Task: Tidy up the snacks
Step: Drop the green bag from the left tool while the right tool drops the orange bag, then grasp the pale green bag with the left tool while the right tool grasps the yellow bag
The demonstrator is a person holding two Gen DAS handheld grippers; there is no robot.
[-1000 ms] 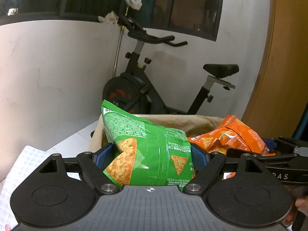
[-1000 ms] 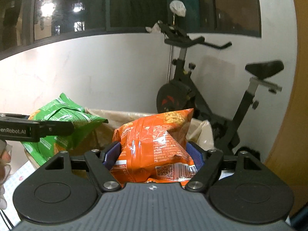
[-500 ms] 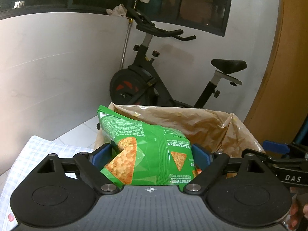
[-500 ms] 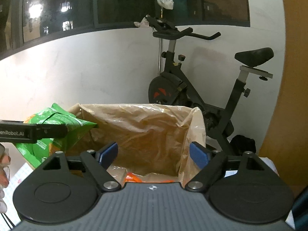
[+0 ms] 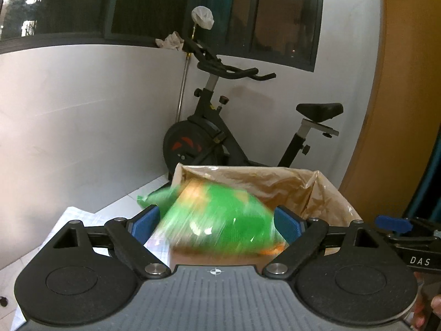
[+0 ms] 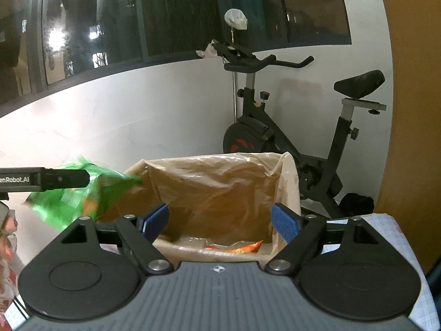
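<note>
Two dark windows [image 5: 179, 2] run along the top of a white wall at the far side. An exercise bike [image 5: 209, 143] stands against that wall, right of centre. Nearer, a cardboard box [image 6: 220, 193] lined with clear plastic sits on a pale checked cloth [image 6: 386, 229], its top open. The green snack bag [image 5: 220, 220] is over the box's near left rim, smeared by blur, between the blue pads of the left gripper [image 5: 216, 222]. Those jaws stand wide, and a gap shows between the bag and the left pad. The right gripper [image 6: 220, 219] is over the box's near edge. Its jaws have just been opening and stand apart with nothing between them. An orange snack bag [image 6: 237, 247] lies at the bottom of the box, only a strip of it showing.
</note>
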